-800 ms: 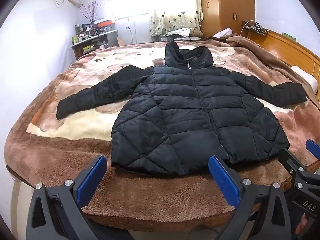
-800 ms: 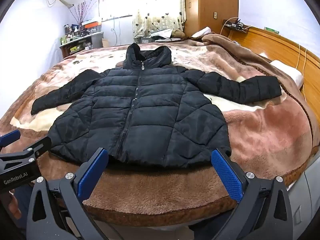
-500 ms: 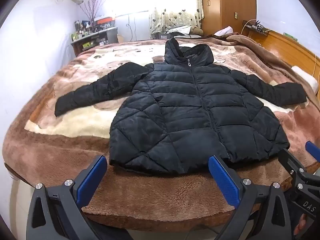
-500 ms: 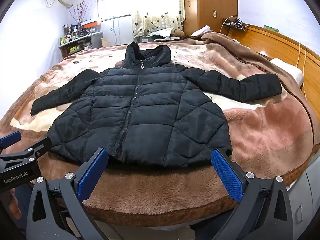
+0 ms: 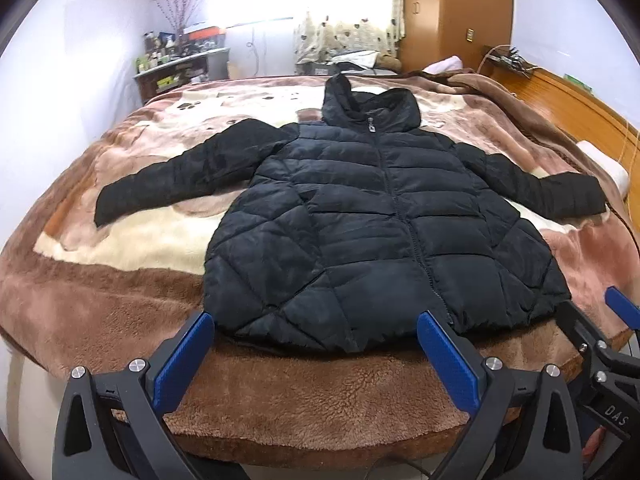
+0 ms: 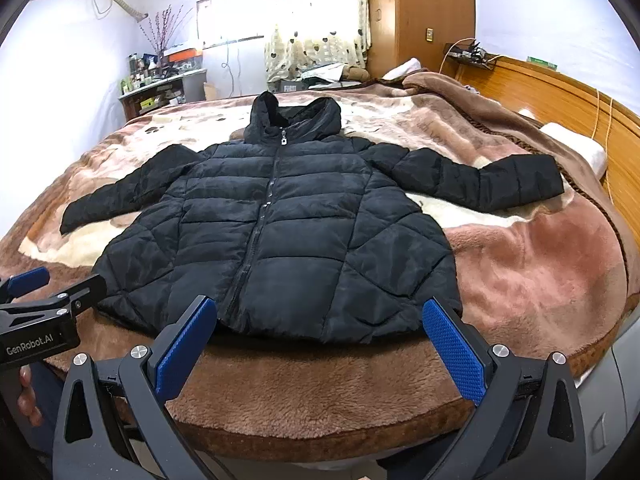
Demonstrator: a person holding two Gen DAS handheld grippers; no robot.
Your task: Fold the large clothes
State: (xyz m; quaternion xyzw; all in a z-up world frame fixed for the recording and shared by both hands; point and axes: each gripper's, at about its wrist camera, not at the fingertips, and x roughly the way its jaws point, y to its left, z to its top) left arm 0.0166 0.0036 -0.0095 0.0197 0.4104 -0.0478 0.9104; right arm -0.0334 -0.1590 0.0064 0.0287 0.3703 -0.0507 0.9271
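Note:
A black hooded puffer jacket point(image 5: 372, 224) lies flat and zipped on the bed, front up, sleeves spread to both sides, hood at the far end. It also shows in the right wrist view point(image 6: 280, 232). My left gripper point(image 5: 316, 344) is open and empty, just short of the jacket's hem on its left half. My right gripper point(image 6: 320, 332) is open and empty, just short of the hem on its right half. Each gripper shows at the edge of the other's view.
A brown and cream fleece blanket point(image 5: 120, 240) covers the bed. A wooden headboard point(image 6: 580, 96) and a white pillow point(image 6: 576, 144) are at the right. A cluttered desk point(image 5: 180, 72), curtained window and wardrobe stand at the far wall.
Both grippers have shifted slightly toward the jacket's hem. The jacket has not moved and both grippers stay open.

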